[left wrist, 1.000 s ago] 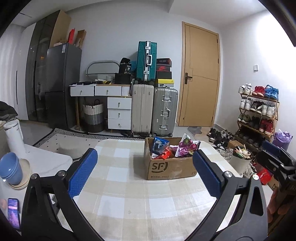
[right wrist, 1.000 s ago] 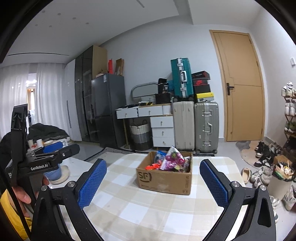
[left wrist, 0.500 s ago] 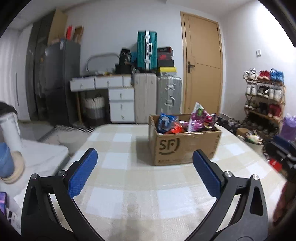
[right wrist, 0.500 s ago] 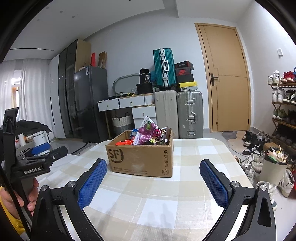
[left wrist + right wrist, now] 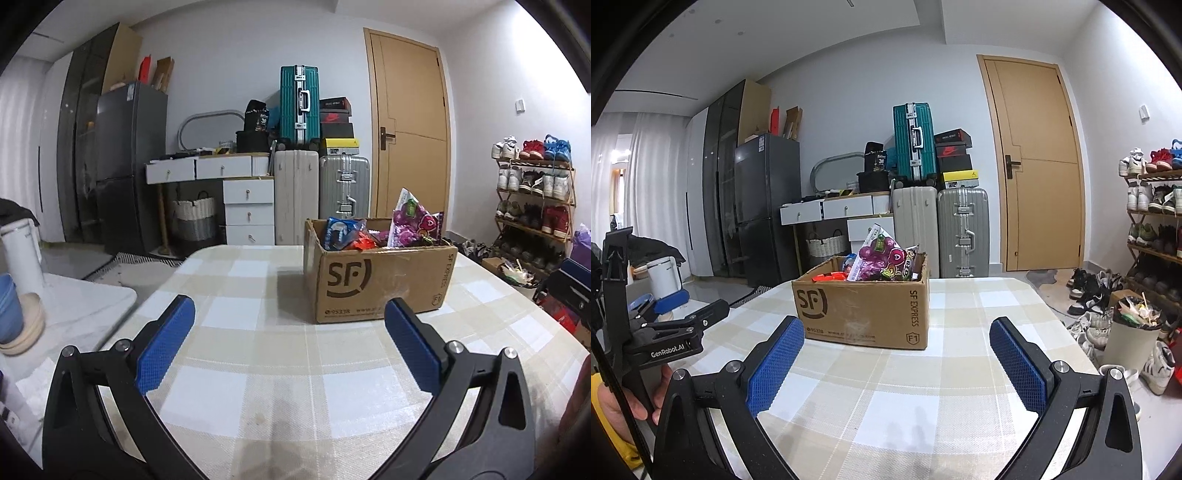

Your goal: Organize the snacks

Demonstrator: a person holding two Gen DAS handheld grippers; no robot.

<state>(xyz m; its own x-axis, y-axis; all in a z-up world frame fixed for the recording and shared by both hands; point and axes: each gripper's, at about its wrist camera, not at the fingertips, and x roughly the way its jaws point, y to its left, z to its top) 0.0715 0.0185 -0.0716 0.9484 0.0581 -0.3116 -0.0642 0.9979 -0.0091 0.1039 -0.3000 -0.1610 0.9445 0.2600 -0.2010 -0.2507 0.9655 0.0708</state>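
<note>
A brown SF cardboard box point(image 5: 380, 284) stands on the checked tablecloth point(image 5: 258, 354); it also shows in the right wrist view point(image 5: 864, 310). It holds several snack packs: a purple bag point(image 5: 413, 225) sticking up, a blue pack point(image 5: 338, 230) and a red pack point(image 5: 364, 242). The purple bag shows in the right wrist view too point(image 5: 877, 256). My left gripper point(image 5: 290, 345) is open and empty, short of the box's near left corner. My right gripper point(image 5: 897, 363) is open and empty in front of the box. The left gripper's body point(image 5: 665, 332) shows at the left of the right wrist view.
A white side table point(image 5: 74, 306) with a blue bowl point(image 5: 7, 310) and a white kettle point(image 5: 22, 258) stands left. Suitcases point(image 5: 321, 199), drawers and a fridge point(image 5: 125, 166) line the back wall. A shoe rack point(image 5: 532, 199) and a bin point(image 5: 1134, 332) stand right.
Both grippers have dropped lower and moved closer to the box, which looks larger now. Both stay open and empty.
</note>
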